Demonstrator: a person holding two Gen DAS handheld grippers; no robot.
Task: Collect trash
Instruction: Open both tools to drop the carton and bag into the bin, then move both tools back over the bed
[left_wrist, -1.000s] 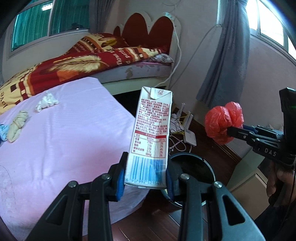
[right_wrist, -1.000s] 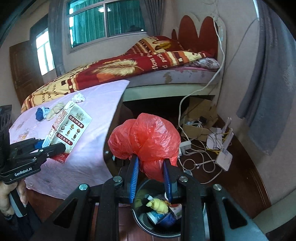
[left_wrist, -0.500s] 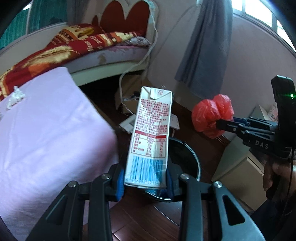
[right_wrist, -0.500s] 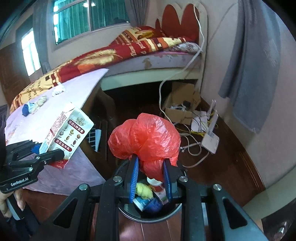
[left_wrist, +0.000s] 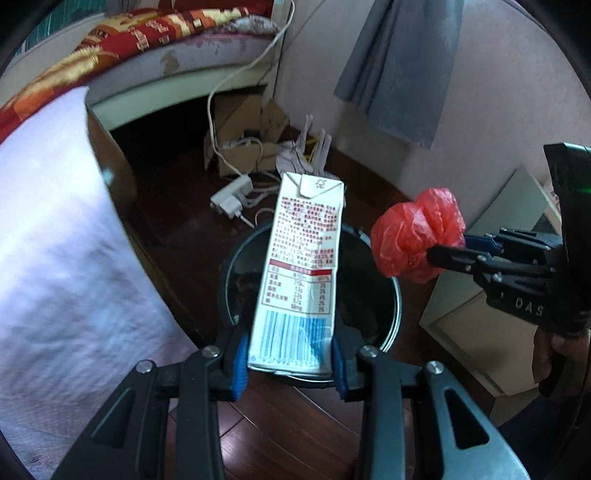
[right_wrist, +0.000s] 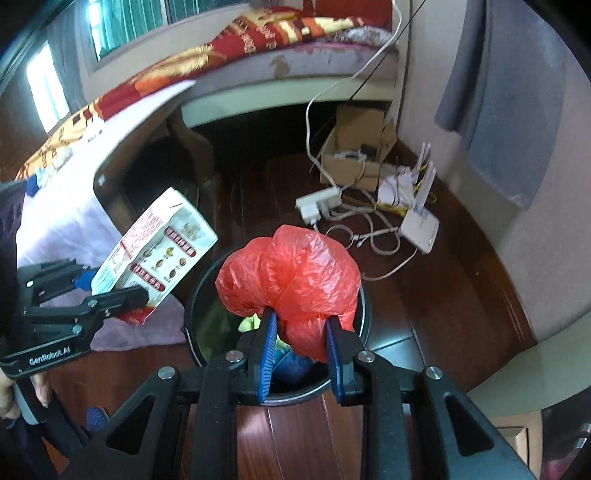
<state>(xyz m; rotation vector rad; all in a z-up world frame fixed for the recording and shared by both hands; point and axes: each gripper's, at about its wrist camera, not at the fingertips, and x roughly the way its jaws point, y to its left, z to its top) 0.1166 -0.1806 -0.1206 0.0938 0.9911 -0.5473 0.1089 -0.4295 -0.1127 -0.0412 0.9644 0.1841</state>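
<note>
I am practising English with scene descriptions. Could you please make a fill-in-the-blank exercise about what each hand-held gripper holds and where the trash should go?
1. The left hand-held gripper is shut on a tall white ______ printed with red text and a blue barcode.
2. The right hand-held gripper is shut on a crumpled plastic bag of ______ colour.
3. Both items hang above a round ______ trash bin on the dark wooden floor.

Missing words: carton; red; black
</note>
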